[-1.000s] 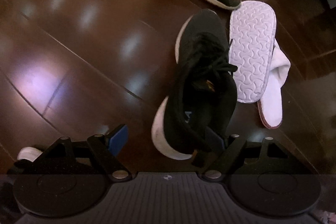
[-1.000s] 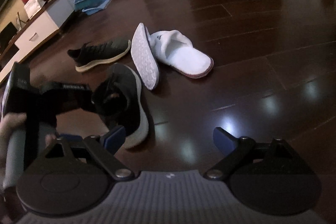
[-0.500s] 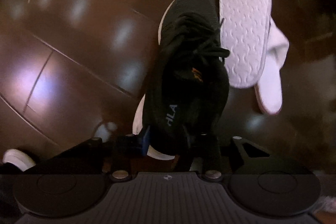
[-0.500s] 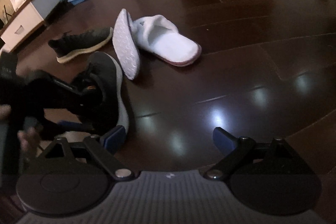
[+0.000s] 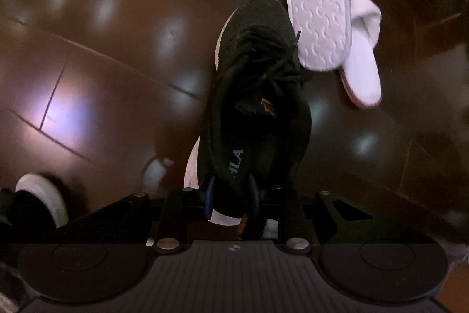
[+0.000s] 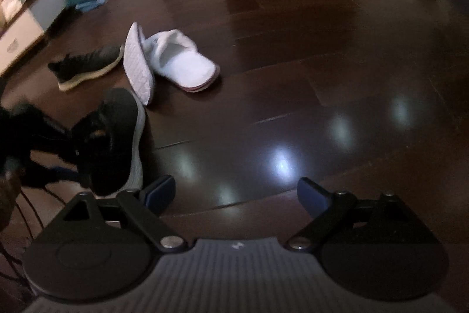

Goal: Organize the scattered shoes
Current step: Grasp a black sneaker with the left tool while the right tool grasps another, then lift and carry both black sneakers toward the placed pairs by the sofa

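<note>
1. Left wrist view: the left gripper (image 5: 230, 195) has its jaws closed on the heel collar of the black sneaker (image 5: 258, 96), whose toe points away, toward the overturned white slipper (image 5: 318, 5). I think the grip should stay firm and the lift slow, because the shoe hangs by thin fabric.
2. Right wrist view: the right gripper (image 6: 236, 192) has its jaws wide apart, holding nothing. The second black sneaker (image 6: 88, 66) lies far ahead on the left, on the floor (image 6: 322, 78).

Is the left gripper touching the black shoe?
Touching. The left wrist view shows the left gripper shut on the black shoe at its heel collar.
</note>
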Tool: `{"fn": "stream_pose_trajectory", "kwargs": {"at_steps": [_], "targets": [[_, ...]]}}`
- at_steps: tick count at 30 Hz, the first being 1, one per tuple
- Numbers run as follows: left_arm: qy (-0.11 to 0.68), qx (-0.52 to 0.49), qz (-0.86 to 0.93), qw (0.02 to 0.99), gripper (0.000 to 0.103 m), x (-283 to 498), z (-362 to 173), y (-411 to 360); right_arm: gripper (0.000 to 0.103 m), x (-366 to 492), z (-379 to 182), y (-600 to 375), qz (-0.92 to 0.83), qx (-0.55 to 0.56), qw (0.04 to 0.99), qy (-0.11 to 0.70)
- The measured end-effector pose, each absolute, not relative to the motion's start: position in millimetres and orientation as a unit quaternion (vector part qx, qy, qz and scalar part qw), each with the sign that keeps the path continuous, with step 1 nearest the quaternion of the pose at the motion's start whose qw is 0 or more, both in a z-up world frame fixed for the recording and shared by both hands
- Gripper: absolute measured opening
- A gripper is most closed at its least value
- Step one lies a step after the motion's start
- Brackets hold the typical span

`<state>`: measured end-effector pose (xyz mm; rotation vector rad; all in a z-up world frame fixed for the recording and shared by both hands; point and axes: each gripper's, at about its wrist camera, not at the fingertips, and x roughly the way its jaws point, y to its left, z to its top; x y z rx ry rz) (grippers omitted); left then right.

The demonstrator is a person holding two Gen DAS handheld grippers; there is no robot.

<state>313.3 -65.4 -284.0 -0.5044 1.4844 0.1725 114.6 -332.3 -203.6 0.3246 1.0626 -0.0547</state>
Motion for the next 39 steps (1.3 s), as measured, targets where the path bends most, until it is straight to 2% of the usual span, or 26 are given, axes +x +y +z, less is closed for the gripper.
{"fn": "stream_pose_trajectory", "kwargs": {"at_steps": [9, 14, 28, 39], "targets": [[0.694, -0.213, 0.039, 0.687, 0.028, 251, -266, -108, 0.092, 45, -193, -371, -0.061, 0.232, 0.834, 0.496], [0.707, -0.189, 0.013, 0.681, 0.028, 214, -259, -141, 0.092, -28, -196, -391, -0.099, 0.288, 0.815, 0.492], [0.760, -0.091, -0.075, 0.639, 0.027, 65, -267, -243, 0.092, -182, -199, -427, -0.214, 0.400, 0.761, 0.464], [0.771, -0.007, -0.136, 0.622, 0.027, 8, -274, -289, 0.092, -225, -216, -430, -0.259, 0.476, 0.707, 0.456]]}}
